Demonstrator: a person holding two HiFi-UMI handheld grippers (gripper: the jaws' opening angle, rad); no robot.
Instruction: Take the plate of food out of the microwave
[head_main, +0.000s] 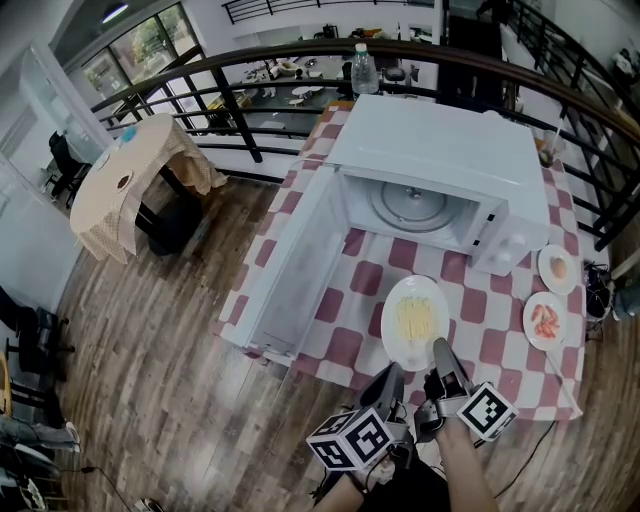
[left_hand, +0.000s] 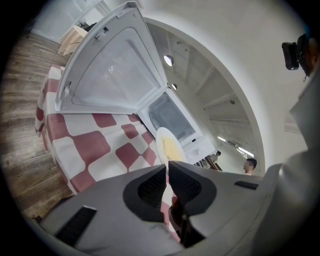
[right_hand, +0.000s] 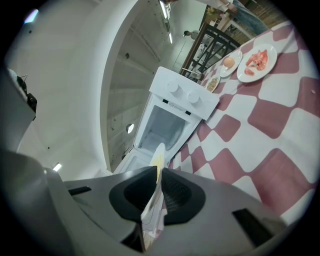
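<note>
1. Holding the plate (head_main: 415, 322) by its near rim w/ my right tongs (right_hand: 158, 175): jaws clamped on the rim, which stands edge-on between the pads, yellow food piled just past the tips.
2. Left tongs (left_hand: 167, 167) sit just beside the right pair, on their left. Jaws closed to a hairline, nothing in them. The plate lies ahead of their tips, not touching.
3. Plate is out of the microwave (head_main: 440, 150), which stands straight ahead of both tongs. Its cavity is bare apart from the glass turntable (head_main: 412, 205), and its door (head_main: 290, 270) hangs wide open, ahead and to the left of the left tongs.
4. Plate is over the checked tablecloth (head_main: 350, 300), between my tips and the oven mouth. Can't tell whether its underside rests on the cloth or hangs just above it.
5. Step in hand, imo: the take-out is basically done. I'm at the set-down, or just before letting go.
6. Next move needs the plate kept level so the food stays put, then lowered flat if it isn't down already. After that I open the right jaws and pull straight back, w/o dragging the rim.
7. Two small dishes (head_main: 557, 268) (head_main: 545, 320) sit well right of the right tongs, out of the way.
</note>
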